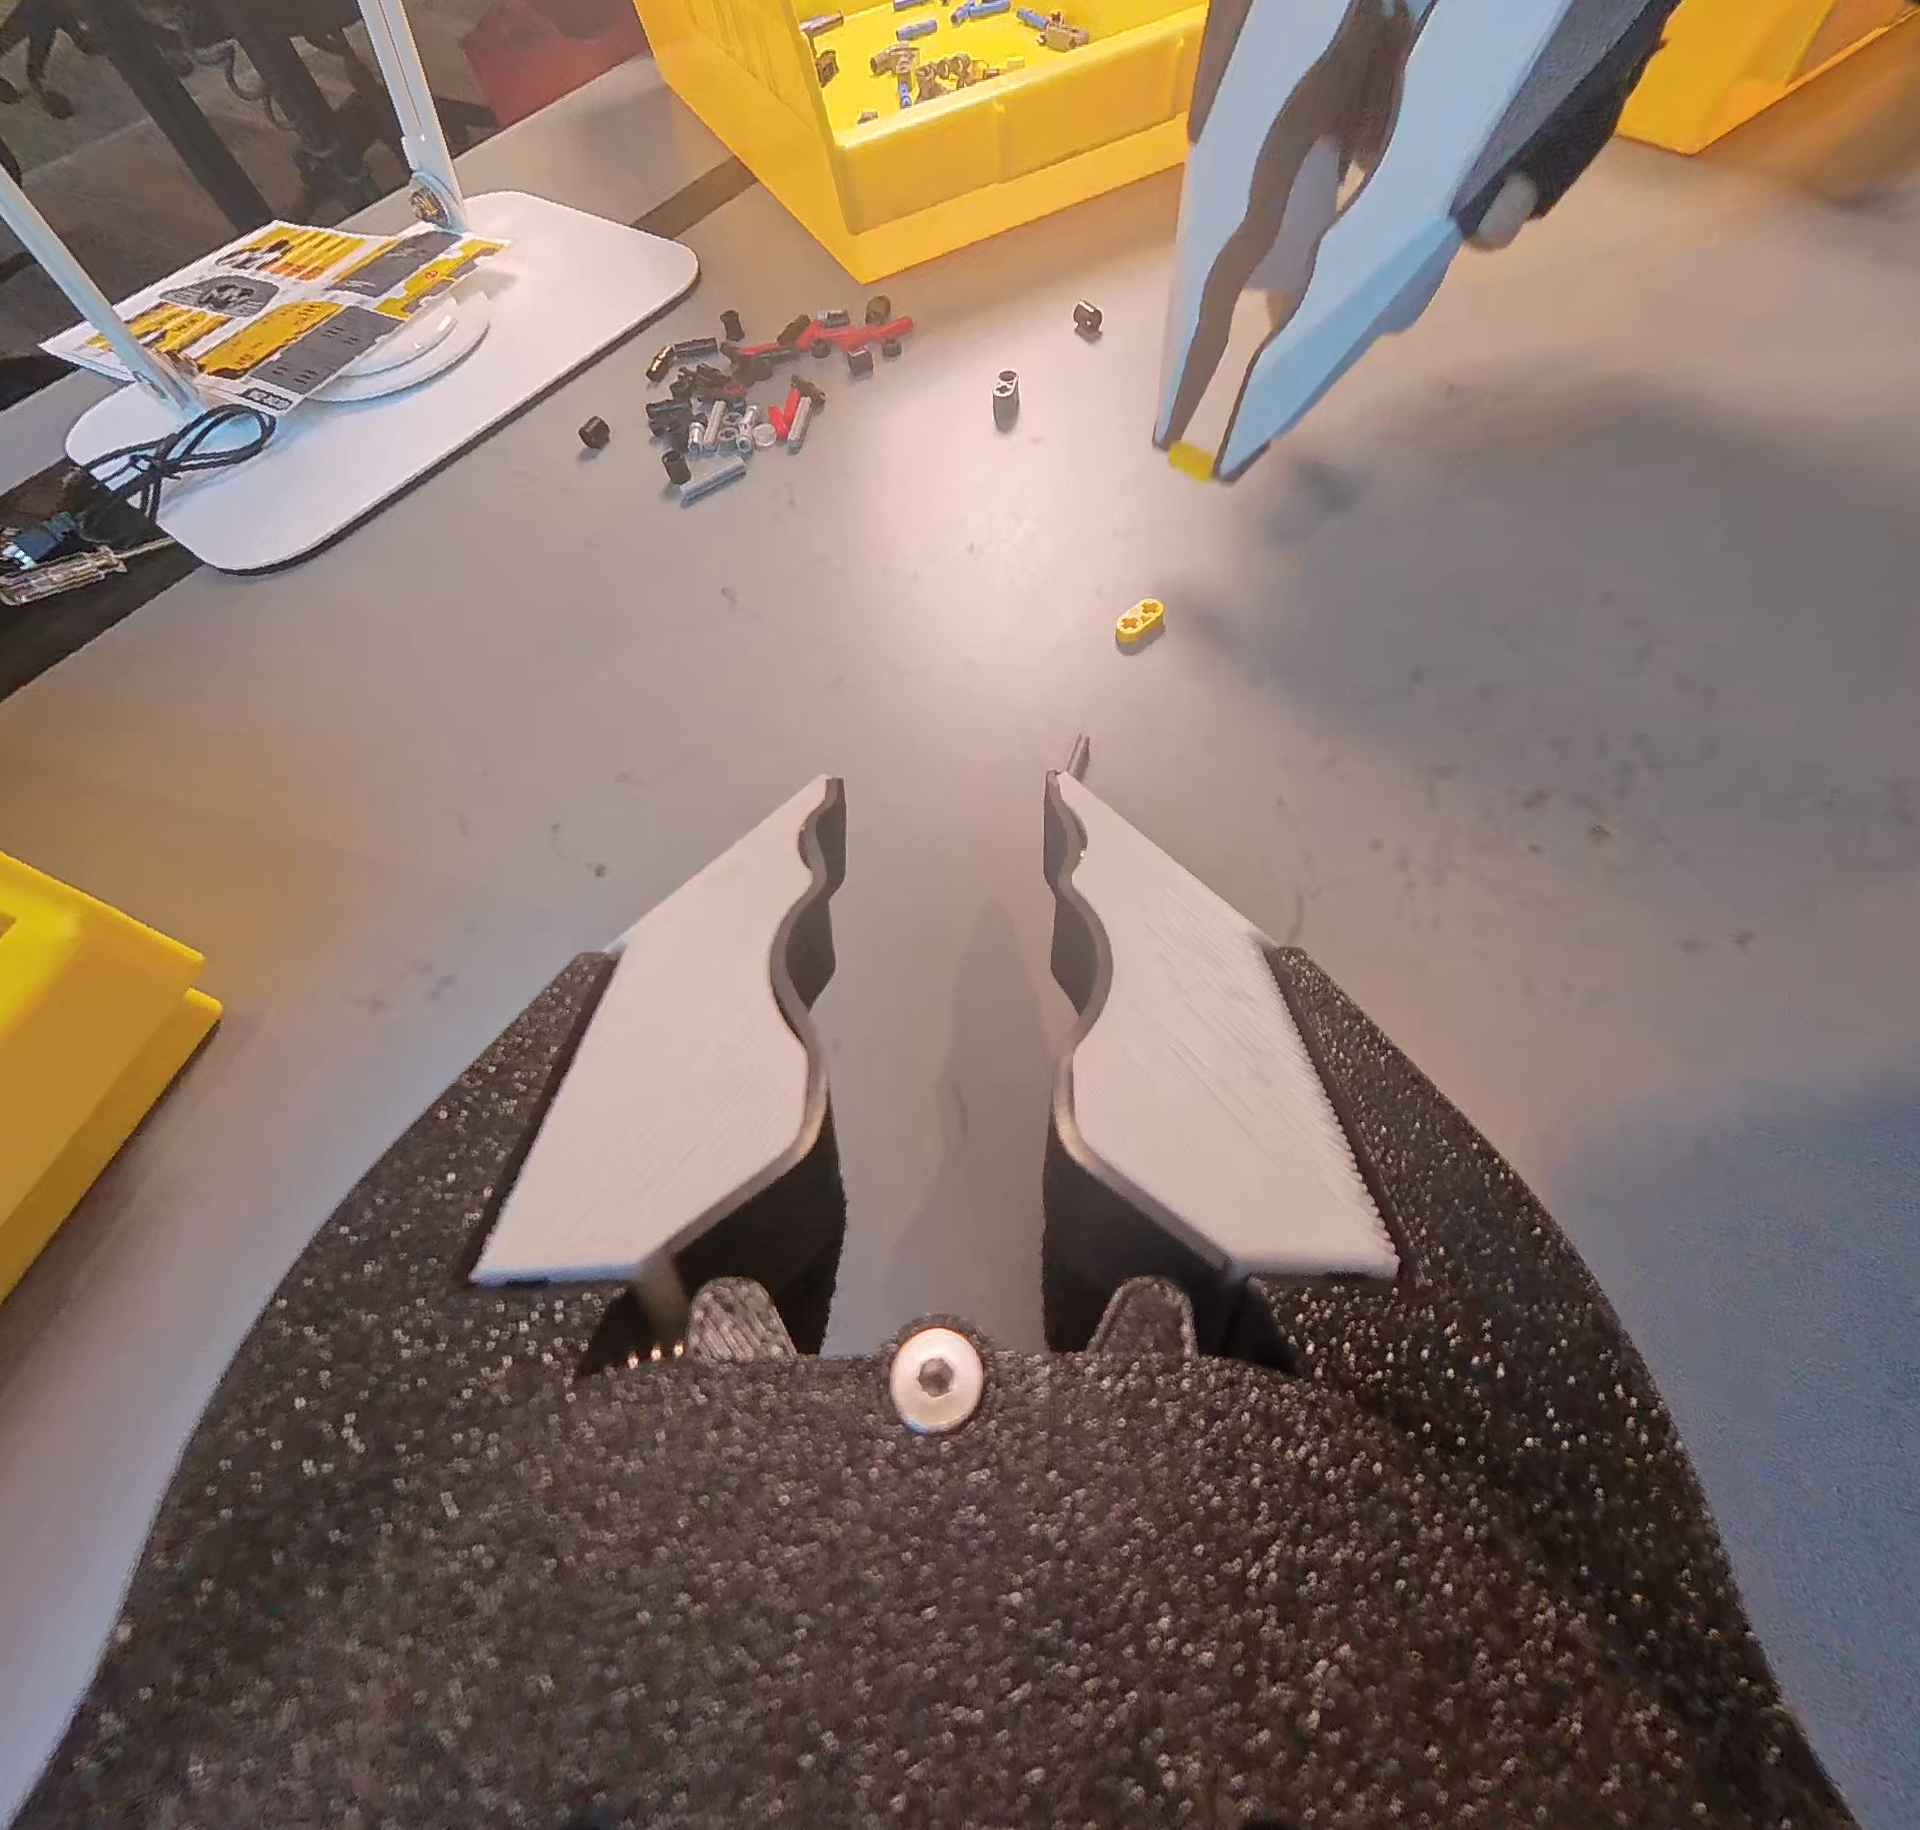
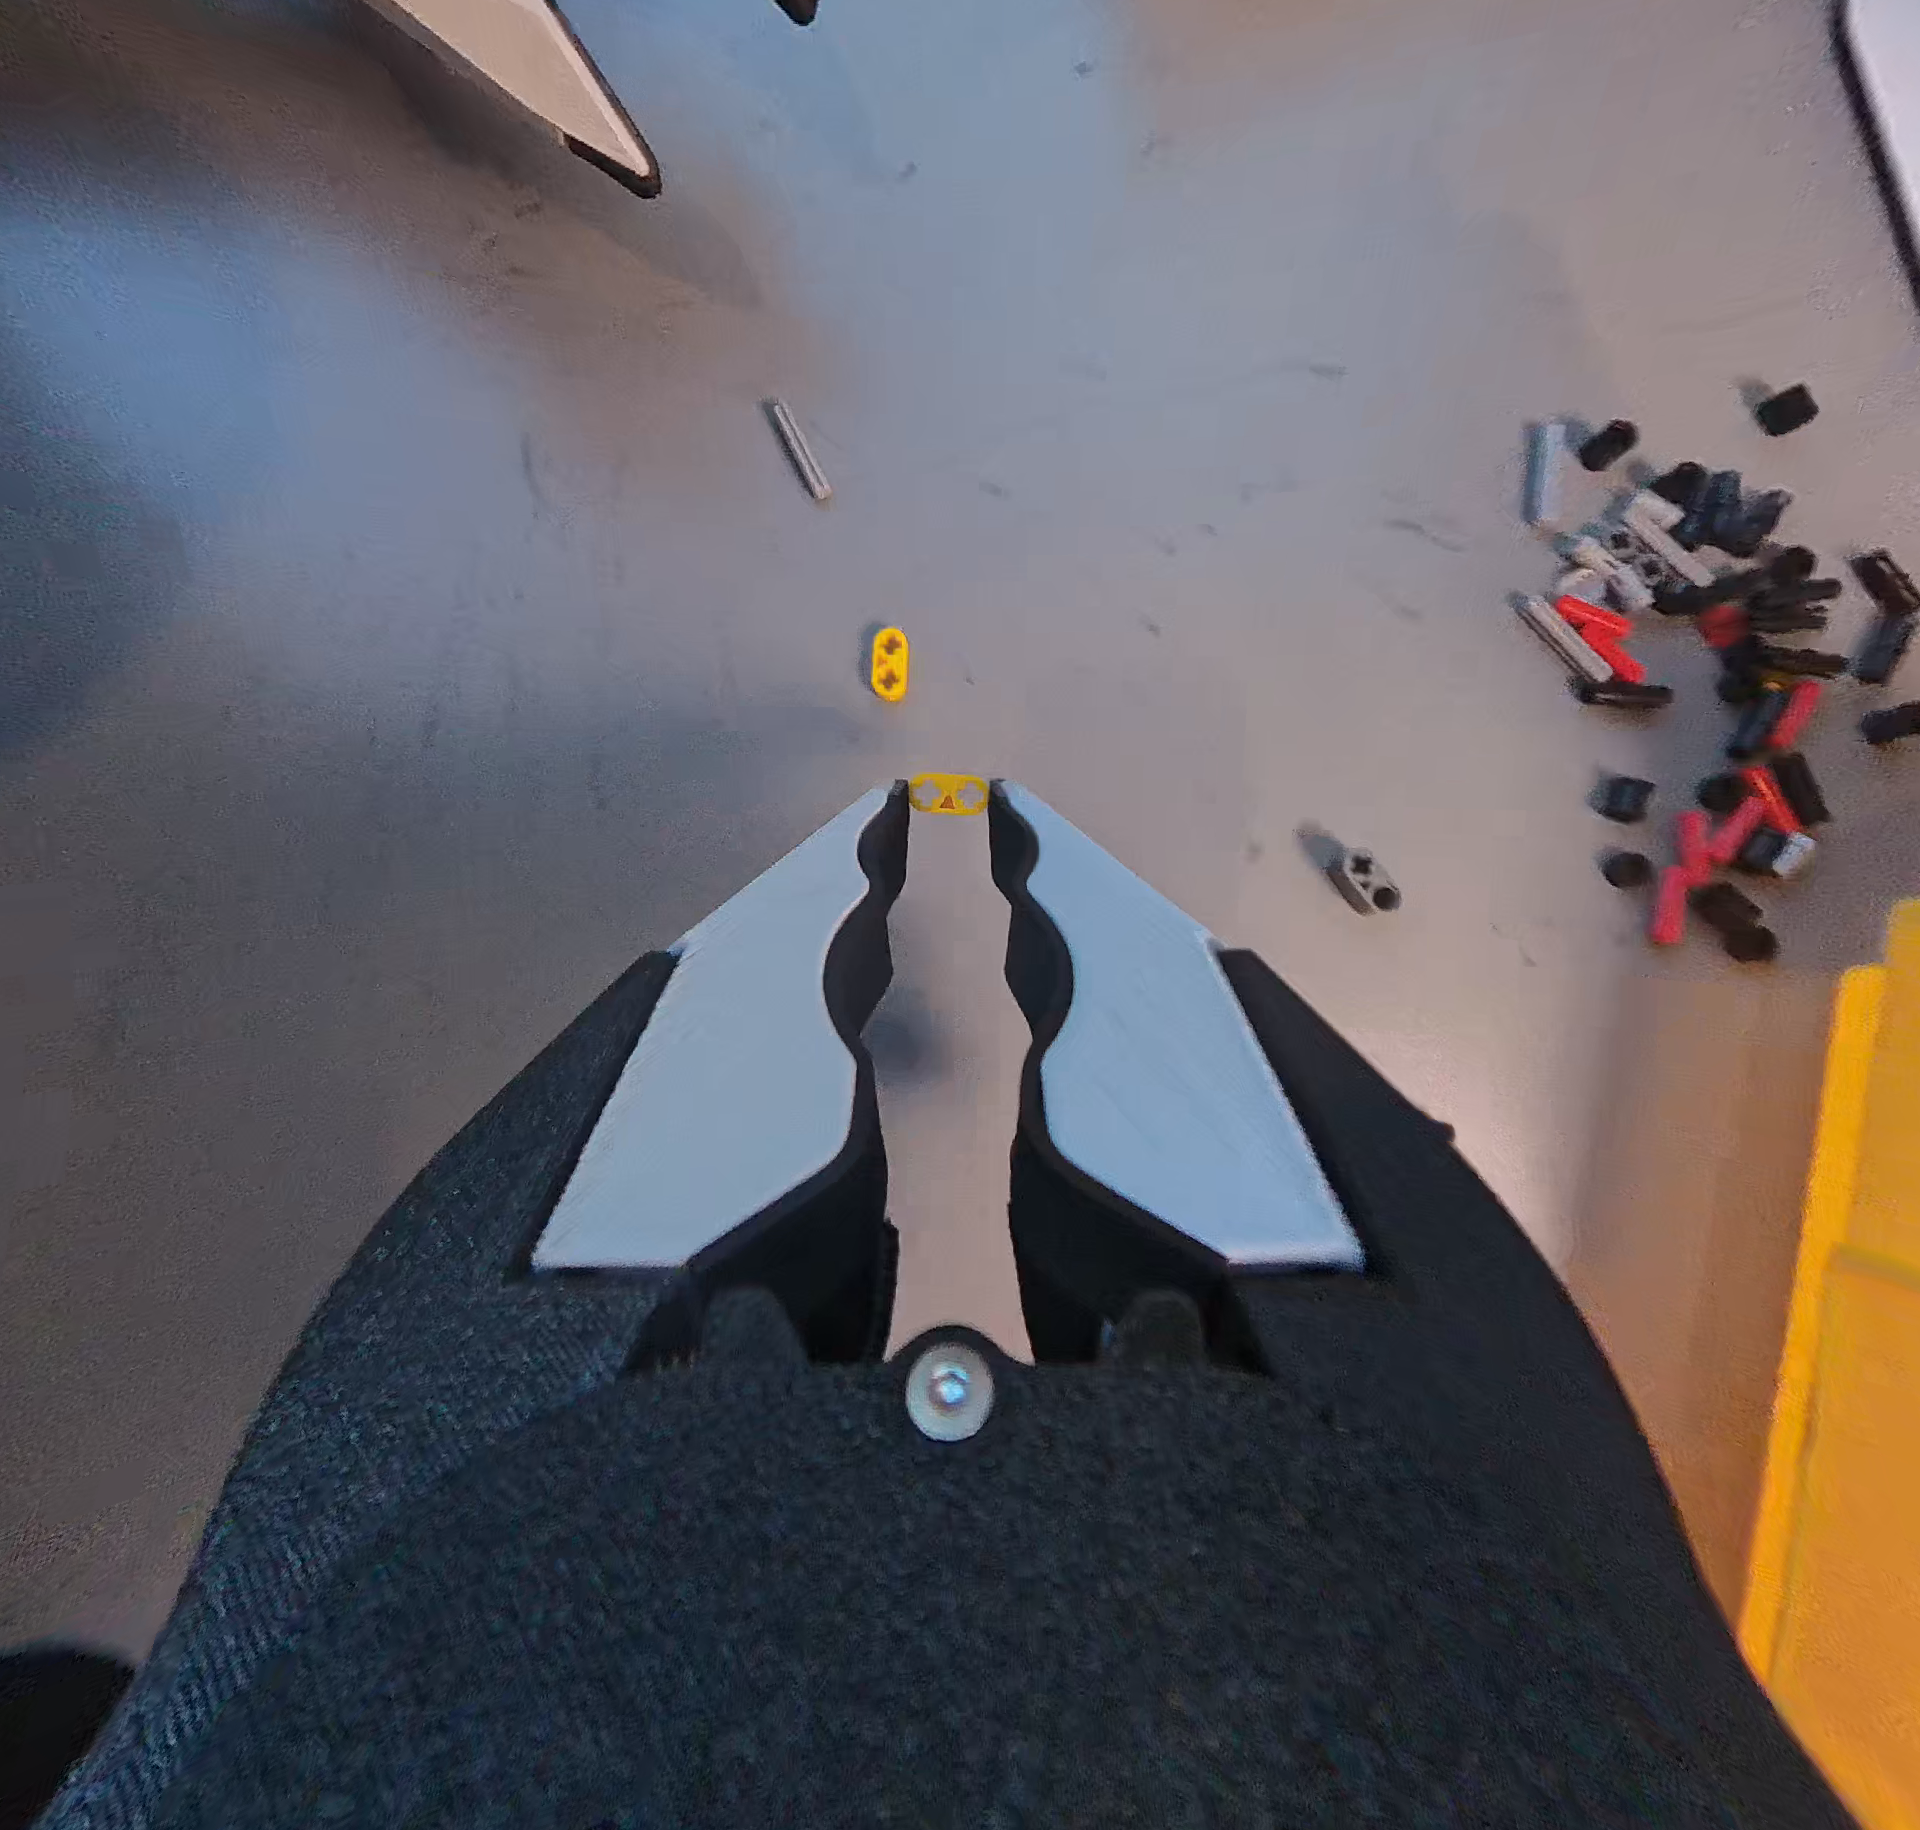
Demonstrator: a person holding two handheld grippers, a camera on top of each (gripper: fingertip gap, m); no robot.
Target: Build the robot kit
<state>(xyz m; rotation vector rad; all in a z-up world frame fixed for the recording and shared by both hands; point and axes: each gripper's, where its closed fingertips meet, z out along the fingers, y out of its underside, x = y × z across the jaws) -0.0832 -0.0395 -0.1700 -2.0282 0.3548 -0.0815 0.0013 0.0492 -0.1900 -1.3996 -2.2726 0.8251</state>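
1. Nearest us, our left gripper [image 1: 943, 793] hangs wide apart and empty above the grey table [image 1: 416, 741], a thin grey rod [image 2: 798, 450] just past its tip.
2. Our right gripper [image 2: 948, 793] pinches a small yellow link [image 2: 948, 794] by its two ends, likely so its holes stay free.
3. Just beyond that link lies a second yellow link [image 2: 889, 663].
4. Farther off sit a pile of small parts [image 1: 748, 388] and a yellow bin [image 1: 935, 97].
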